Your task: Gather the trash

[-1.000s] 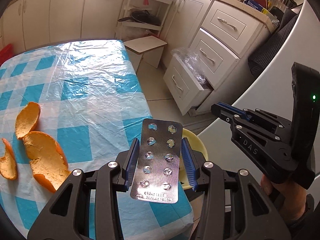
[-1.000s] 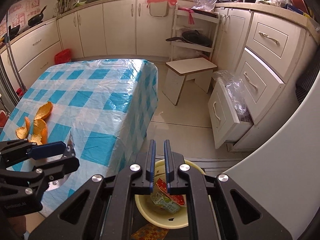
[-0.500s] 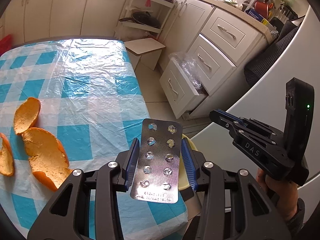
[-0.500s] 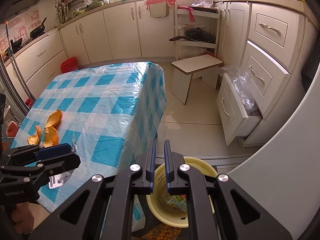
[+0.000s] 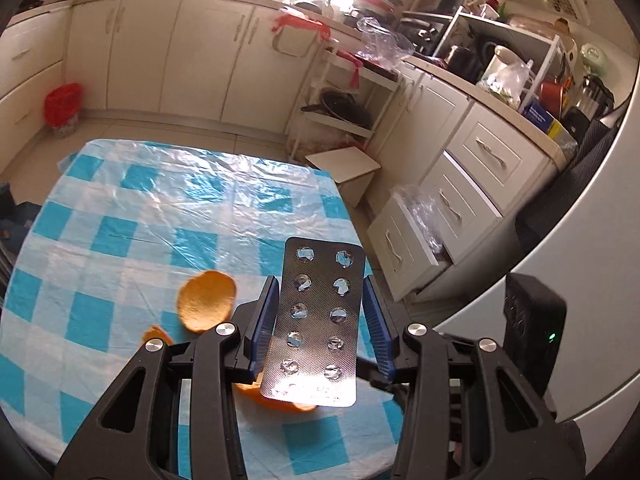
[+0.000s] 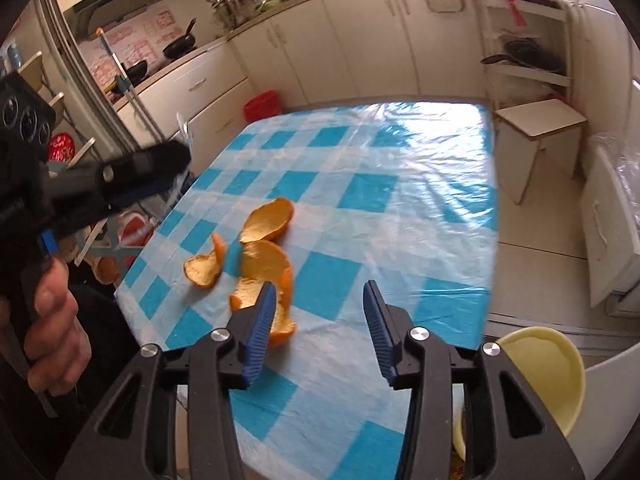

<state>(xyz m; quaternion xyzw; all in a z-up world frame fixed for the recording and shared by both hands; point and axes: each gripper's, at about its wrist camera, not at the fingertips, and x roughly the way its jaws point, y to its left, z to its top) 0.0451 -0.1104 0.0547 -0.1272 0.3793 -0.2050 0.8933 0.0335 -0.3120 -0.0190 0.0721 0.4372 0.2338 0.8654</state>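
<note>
Right wrist view: I am looking down past the right gripper [image 6: 318, 320] onto the checked table [image 6: 400, 208], with the orange peels [image 6: 256, 256] lying just ahead of the left blue pad.
Right tool state: its jaws are opening as I watch, and nothing is sitting between the pads, only bare cloth.
Peel direction: the pile is lying ahead and to the left of the right gripper's gap; the nearest curl is partly hiding behind the left fingertip [image 6: 260, 320], so I am judging that the tool needs shifting leftward before closing.
Peel long axis: the pile is running roughly away from me, along the fingers, so a pinch across it looks workable.
Bin: the yellow bin [image 6: 548, 376] is sitting low and to the right of the right gripper, off the table's edge.
Left wrist view: the left gripper [image 5: 316, 320] is clamping a blister pack [image 5: 318, 328] by its long edges, the pack standing up along the fingers.
Left tool and peels: one peel is showing just left of its left finger, another beneath the pack.
Nearer hand: I am judging the right one free for the peels, since the left is already carrying trash.
</note>
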